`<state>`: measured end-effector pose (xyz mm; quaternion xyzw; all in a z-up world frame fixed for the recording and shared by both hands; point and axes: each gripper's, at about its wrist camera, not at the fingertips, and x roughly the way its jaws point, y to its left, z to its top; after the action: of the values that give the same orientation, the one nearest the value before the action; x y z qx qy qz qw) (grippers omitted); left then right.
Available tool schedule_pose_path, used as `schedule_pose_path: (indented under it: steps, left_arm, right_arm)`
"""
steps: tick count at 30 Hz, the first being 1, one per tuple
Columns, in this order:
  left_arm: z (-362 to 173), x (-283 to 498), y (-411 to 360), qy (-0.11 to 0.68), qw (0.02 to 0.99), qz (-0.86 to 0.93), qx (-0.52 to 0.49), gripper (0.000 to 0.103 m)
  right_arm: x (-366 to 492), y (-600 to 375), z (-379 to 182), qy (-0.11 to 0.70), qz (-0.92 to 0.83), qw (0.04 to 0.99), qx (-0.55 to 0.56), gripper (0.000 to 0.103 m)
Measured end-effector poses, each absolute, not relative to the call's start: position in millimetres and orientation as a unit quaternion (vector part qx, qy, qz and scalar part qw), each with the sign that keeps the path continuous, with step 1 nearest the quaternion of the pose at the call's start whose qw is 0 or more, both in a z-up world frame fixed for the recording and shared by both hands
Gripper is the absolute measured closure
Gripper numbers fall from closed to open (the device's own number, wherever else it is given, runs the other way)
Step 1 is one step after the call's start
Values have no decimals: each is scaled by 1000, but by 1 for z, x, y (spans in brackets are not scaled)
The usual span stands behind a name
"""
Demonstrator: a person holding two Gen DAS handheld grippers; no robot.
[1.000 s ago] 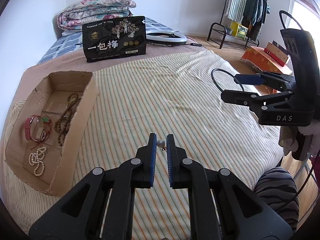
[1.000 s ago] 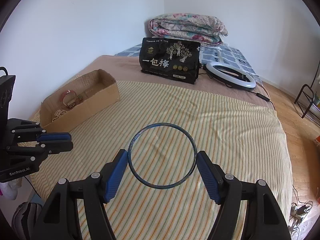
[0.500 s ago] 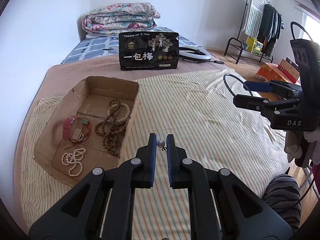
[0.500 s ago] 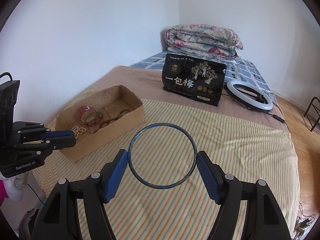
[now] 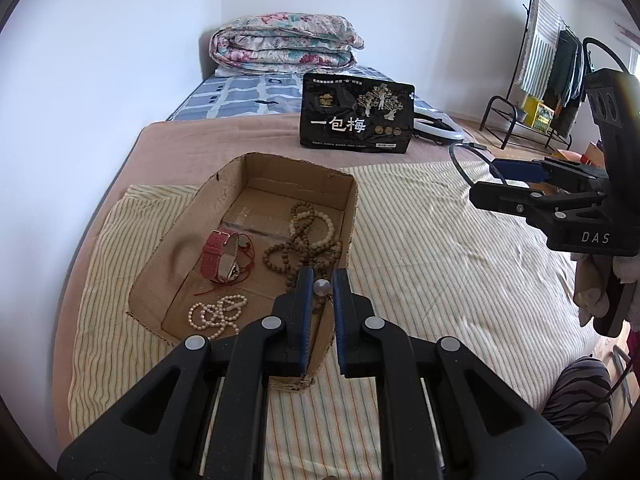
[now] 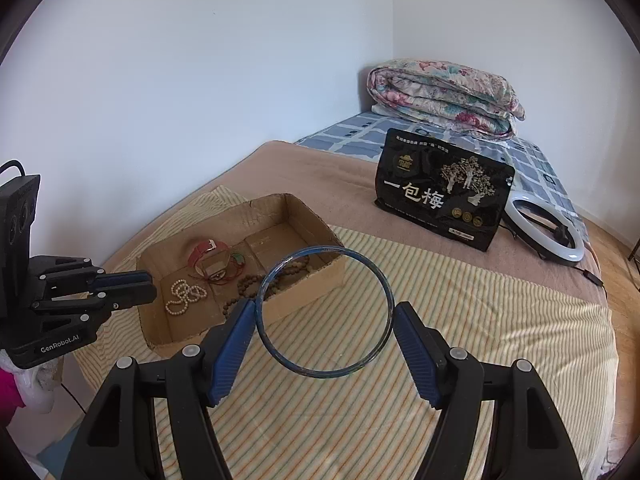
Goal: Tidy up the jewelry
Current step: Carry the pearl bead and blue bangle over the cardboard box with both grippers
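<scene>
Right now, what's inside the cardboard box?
Inside the cardboard box: a pink watch, brown bead strands, a pearl bracelet. The left hand-held gripper covers the near right corner, so anything there is hidden.

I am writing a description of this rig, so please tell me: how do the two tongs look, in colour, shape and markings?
Both are black plastic with silver screw heads. The left tongs carry narrow, dark blue ribbed pads and white lettering "GenRobot.AI" on the body, with a black cable loop above. The right tongs have brighter blue ribbed pads on angled fingers, the marking "DAS", and a black cable too. No sleeves are visible.
</scene>
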<state>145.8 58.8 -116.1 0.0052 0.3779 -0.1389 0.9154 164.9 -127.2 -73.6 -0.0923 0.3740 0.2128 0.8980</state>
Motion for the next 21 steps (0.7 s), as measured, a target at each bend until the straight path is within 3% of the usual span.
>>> schedule_pose_path:
  steps: [21]
  left_arm:
    - [-122,163,106,377,920,-102,-21,95]
  right_arm:
    - [217,-50,-90,382,258,882,-93,30]
